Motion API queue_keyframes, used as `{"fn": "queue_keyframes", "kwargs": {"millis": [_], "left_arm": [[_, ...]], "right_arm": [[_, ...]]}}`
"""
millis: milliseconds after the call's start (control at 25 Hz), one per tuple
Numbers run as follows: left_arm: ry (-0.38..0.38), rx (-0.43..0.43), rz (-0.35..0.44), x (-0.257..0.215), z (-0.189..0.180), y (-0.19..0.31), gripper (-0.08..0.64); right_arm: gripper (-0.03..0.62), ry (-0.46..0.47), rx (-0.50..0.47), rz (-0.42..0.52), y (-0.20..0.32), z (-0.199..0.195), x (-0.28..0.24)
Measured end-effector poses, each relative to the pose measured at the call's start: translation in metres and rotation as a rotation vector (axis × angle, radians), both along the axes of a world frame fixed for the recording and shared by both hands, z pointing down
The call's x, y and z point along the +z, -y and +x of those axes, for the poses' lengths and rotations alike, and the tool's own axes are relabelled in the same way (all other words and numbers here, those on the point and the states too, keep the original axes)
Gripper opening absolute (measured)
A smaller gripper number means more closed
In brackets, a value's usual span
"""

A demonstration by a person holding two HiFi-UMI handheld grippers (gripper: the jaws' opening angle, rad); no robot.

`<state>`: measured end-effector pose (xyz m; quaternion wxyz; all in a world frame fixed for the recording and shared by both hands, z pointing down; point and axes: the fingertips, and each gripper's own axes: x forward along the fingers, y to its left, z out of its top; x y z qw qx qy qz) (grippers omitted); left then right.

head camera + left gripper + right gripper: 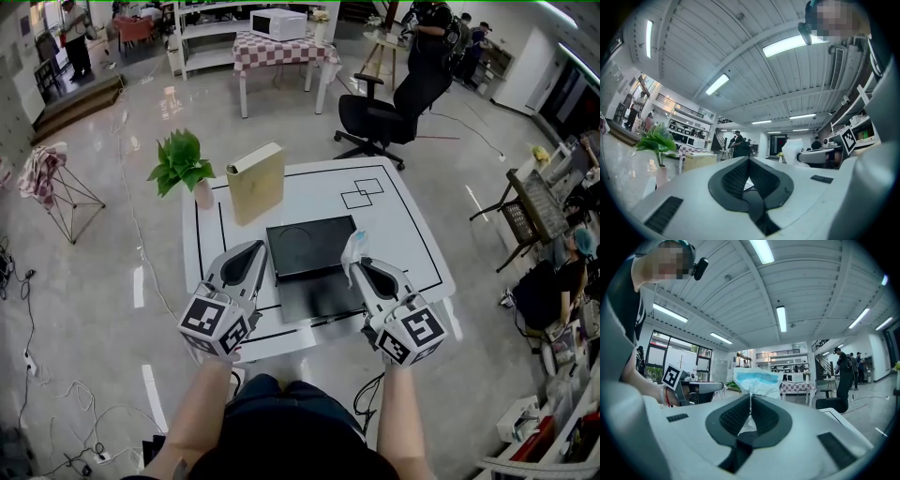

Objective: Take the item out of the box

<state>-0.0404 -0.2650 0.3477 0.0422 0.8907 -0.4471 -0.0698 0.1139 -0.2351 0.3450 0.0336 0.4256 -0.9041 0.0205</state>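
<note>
A flat black box (310, 246) lies on the white table (398, 220), with a dark flap (319, 296) folded out toward me. My right gripper (355, 266) is just off the box's right front corner, shut on a white and pale-blue packet (353, 246). In the right gripper view the packet (757, 381) sticks up from between the closed jaws of that gripper (750, 400). My left gripper (260, 247) is beside the box's left edge, and its jaws are shut on nothing (749, 160). The packet (792, 152) also shows in the left gripper view.
A beige box (255, 183) stands upright at the table's back left, beside a potted plant (183, 165). A black office chair (375, 117) is behind the table. Black lines are marked on the tabletop. Cables lie on the floor at the left.
</note>
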Motion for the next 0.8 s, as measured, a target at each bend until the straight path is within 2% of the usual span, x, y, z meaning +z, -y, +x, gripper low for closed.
{"fn": "queue_keyframes", "kwargs": {"millis": [800], "left_arm": [[0.0,0.002,-0.018,0.0045,0.008,0.0021,0.003]], "right_arm": [[0.012,0.002,-0.002,-0.019,0.0003,0.0084,0.0056]]}}
